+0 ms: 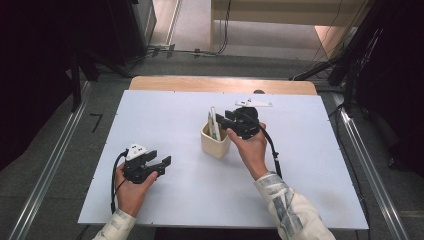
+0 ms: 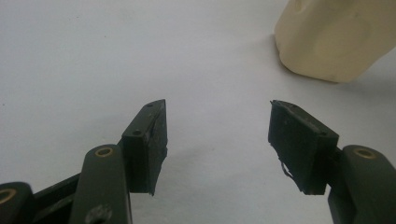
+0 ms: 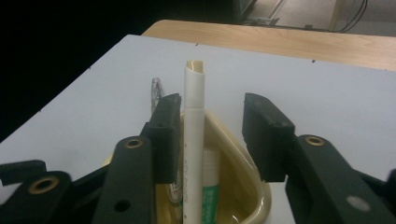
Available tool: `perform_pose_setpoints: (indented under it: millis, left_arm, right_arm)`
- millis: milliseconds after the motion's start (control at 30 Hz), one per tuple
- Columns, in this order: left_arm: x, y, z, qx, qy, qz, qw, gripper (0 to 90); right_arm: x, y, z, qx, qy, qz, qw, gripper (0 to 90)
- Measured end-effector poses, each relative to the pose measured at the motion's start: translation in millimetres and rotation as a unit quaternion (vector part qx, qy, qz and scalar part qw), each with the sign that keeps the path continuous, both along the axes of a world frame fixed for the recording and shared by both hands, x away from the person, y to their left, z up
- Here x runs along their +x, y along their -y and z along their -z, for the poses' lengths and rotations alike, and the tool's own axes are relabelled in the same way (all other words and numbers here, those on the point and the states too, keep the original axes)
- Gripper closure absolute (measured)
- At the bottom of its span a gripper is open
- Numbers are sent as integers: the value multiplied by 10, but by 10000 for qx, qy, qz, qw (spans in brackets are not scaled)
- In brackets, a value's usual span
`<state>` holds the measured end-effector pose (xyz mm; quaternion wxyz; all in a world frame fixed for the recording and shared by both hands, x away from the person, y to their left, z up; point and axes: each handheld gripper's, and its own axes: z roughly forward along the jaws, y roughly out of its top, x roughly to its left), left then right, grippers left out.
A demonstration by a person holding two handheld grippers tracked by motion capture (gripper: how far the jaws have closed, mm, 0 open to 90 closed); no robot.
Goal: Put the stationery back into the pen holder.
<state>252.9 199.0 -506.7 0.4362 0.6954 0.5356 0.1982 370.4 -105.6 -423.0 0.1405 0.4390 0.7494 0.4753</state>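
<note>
A cream cup stands near the middle of the white board and holds upright pens. In the right gripper view a white pen stands in the cup, with a clear pen behind the left jaw. My right gripper is open over the cup; the white pen stands between its jaws, close to the left one. In the high view the right gripper hangs at the cup's top. My left gripper rests low at the front left, open and empty; the cup lies beyond it to the right.
The white board covers a wooden table. Dark stands and cables line the floor at the back and both sides. Metal rails run along the left and right of the table.
</note>
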Motion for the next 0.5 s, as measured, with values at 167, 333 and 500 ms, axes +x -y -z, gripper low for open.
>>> perform_pose_setpoints:
  millis: [167,333,500]
  left_arm:
    - [-3,-1,0,-6,10,-14,10000,386]
    - [-9,-11,-2,6,28,-31,10000,385]
    - [-14,-18,-6,-25,48,-73,10000,382]
  right_arm:
    - [-76,83,-1,-113,115,-192,9997,449]
    - [-183,215,-28,-116,271,-341,9990,336]
    - [-302,406,-19,-232,347,-369,9984,254]
